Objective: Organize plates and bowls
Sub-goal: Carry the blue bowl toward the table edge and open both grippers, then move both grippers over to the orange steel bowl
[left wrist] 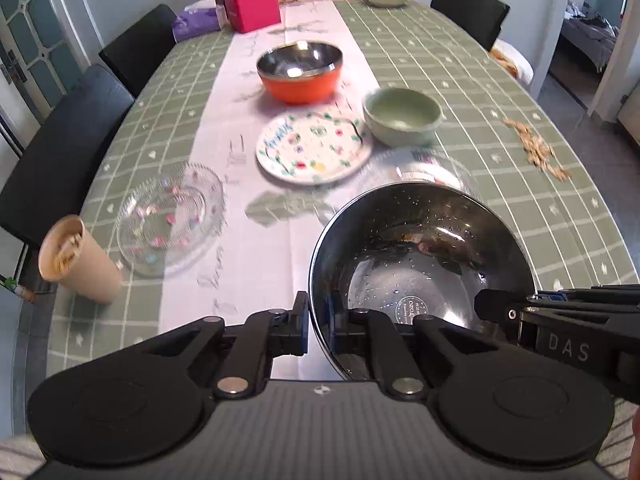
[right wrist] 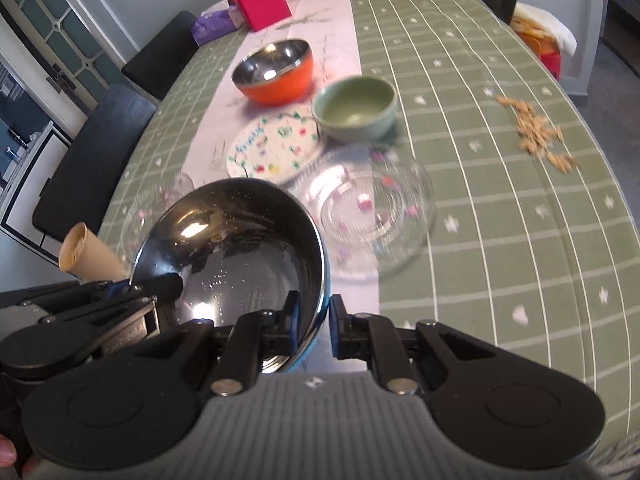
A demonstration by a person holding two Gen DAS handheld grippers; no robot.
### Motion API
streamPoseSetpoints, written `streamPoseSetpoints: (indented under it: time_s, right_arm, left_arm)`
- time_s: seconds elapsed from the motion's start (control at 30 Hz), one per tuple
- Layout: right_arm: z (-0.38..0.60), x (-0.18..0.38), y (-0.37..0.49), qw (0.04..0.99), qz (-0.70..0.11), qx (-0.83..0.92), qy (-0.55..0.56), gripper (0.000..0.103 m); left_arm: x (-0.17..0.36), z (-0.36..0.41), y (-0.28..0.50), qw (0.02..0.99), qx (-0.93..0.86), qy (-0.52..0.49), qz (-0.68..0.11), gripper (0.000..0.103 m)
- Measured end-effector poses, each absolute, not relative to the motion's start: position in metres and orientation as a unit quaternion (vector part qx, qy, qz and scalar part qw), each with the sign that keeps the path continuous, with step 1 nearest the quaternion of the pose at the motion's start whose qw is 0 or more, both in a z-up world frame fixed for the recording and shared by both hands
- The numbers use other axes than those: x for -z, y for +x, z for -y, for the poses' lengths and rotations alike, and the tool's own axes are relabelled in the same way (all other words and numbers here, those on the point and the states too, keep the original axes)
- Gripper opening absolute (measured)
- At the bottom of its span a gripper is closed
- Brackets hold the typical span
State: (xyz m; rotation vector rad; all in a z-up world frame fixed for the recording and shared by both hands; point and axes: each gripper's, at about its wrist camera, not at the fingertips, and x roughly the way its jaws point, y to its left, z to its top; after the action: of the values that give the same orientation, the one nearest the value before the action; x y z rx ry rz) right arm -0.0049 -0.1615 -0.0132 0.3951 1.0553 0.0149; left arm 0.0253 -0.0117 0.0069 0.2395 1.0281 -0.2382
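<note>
Steel bowl [left wrist: 420, 264] held above the surface [left wrist: 540, 184] — left gripper [left wrist: 318, 328] jaws clamp its rim at nine o'clock, right gripper [right wrist: 314, 328] jaws at three o'clock; patterned plate [left wrist: 314, 148] beyond, twelve o'clock.

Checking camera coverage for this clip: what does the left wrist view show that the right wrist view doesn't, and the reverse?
Only the left wrist view shows the whole glass plate beside the beige cup, unobstructed. Only the right wrist view shows the glass bowl fully, and the steel bowl's blue outer wall. Both show the steel bowl pinched at its rim by the left hand-held gripper and the right hand-held gripper, plus the orange bowl, the flowered plate and the green bowl.
</note>
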Motion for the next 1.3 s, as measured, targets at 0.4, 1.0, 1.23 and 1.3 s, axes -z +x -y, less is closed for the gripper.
streamPoseSetpoints:
  time_s: [0.4, 1.0, 1.23, 1.3]
  right_arm:
    - [0.168, 0.047, -0.037, 0.832, -0.525, 0.007, 0.178, 0.012]
    - [0.164, 0.042, -0.036, 0.844, -0.512, 0.017, 0.160, 0.035]
    - [0.165, 0.037, -0.037, 0.857, -0.497, 0.035, 0.128, 0.059]
    - [0.166, 0.037, -0.035, 0.858, -0.497, 0.036, 0.125, 0.076]
  left_arm:
    - [0.031, 0.015, -0.004, 0.833, 0.124, 0.101, -0.530, 0.011]
    - [0.039, 0.029, -0.010, 0.840, 0.131, 0.150, -0.504, 0.075]
    - [0.033, 0.027, -0.009, 0.848, 0.146, 0.142, -0.490, 0.086]
    - [0.033, 0.023, -0.007, 0.844, 0.147, 0.126, -0.501, 0.086]
